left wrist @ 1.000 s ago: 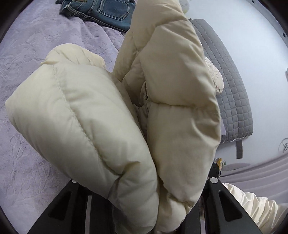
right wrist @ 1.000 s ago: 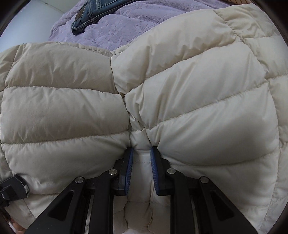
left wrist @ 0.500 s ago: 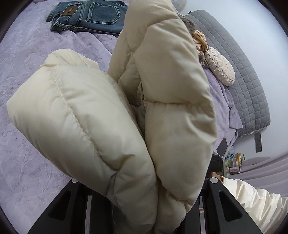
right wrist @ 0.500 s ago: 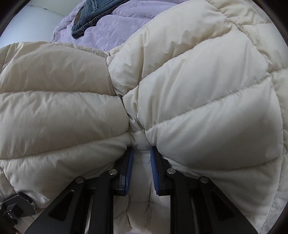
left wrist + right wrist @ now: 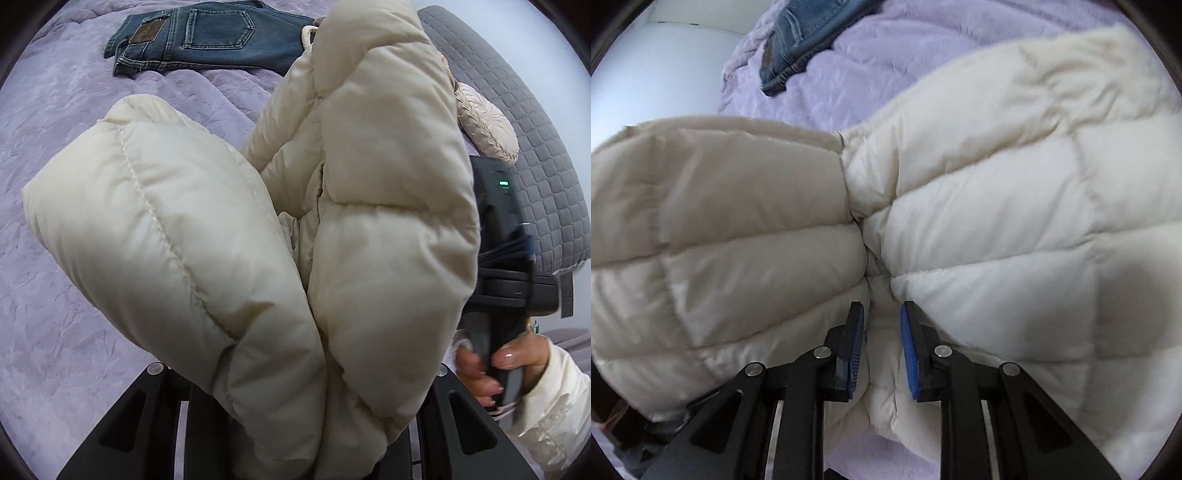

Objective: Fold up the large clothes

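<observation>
Across both views, a bed (image 5: 55,258) under a lilac embossed bedspread, with a grey quilted headboard (image 5: 546,155) at its far right in the left wrist view.

Filling most of each view, a cream quilted puffer jacket (image 5: 997,229), lifted off the bedspread and bunched. In the left wrist view, gathered into two fat lobes standing up and away from the camera, long axis running from the bottom edge toward the top, the right lobe taller. In the right wrist view, spread sideways instead, stitched channels fanning left and right from a pinched fold at centre. No label or writing visible on the jacket.

Farther up the bed, folded blue jeans (image 5: 207,37) lying flat, waistband to the left, back pocket up, brown leather patch at the waist; lettering on the patch too small to read.

Beside the headboard, a pale pink textured cushion (image 5: 487,125).

Left claw (image 5: 295,443): fingertips buried under the jacket, fabric bulging out from between the black arms; pinching the jacket.

Right claw (image 5: 882,343): blue ribbed pads (image 5: 908,354) either side of a narrow fold of jacket, jaws opening, the fold between them and against the pads.

At the right edge of the left wrist view, the right hand (image 5: 495,365) in a white sleeve, wrapped round a dark handle.
</observation>
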Motion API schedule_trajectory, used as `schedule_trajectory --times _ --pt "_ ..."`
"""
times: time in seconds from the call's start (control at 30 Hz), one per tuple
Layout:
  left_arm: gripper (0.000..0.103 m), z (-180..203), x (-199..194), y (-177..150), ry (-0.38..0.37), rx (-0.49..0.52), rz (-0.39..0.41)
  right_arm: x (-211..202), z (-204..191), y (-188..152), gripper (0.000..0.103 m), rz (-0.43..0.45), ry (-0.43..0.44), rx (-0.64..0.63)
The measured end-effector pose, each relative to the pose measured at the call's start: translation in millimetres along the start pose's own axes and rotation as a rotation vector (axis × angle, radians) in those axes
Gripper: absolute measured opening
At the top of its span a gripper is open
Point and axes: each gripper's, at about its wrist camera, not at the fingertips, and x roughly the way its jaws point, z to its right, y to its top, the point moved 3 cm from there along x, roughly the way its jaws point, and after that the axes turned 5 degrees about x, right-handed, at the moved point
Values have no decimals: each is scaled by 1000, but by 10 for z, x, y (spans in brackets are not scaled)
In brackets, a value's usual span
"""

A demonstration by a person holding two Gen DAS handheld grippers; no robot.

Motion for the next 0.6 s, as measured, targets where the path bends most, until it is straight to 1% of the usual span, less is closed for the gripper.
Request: schedule_trajectory --times 0.03,0.07,0.1,0.17,0.23,0.27,0.3,0.33,0.37,0.43,0.47,0.53,0.6 --pt "33 20 9 11 8 -2 -4 -176 6 -7 38 23 -8 -21" --pt "33 54 5 0 16 -4 -7 -359 35 -26 56 53 -23 -38" --pt "33 69 13 3 23 -5 -12 -535 80 -47 62 88 -45 -52" --pt "33 112 30 20 39 -6 -20 -857 233 -115 63 163 -108 -65" --pt "33 167 47 31 56 -5 -30 -1072 480 -173 63 214 -176 -44" --pt "33 195 58 23 65 -4 -34 -1129 623 -201 63 225 -191 -21" --pt "33 219 80 41 75 -2 -40 -1149 776 -215 63 221 -184 10" --pt "33 259 90 48 85 1 -46 -1130 929 -243 56 206 -160 52" --pt "33 298 104 57 96 4 -53 -1094 1064 -251 41 190 -123 88" --pt "33 413 127 89 112 15 -71 -1008 1273 -319 27 165 -55 119" --pt "33 466 161 118 119 25 -82 -932 1337 -327 23 157 -33 120" --pt "33 642 200 173 126 55 -97 -816 1456 -343 21 144 -5 120" --pt "33 851 270 221 121 91 -111 -699 1541 -314 20 129 41 137"
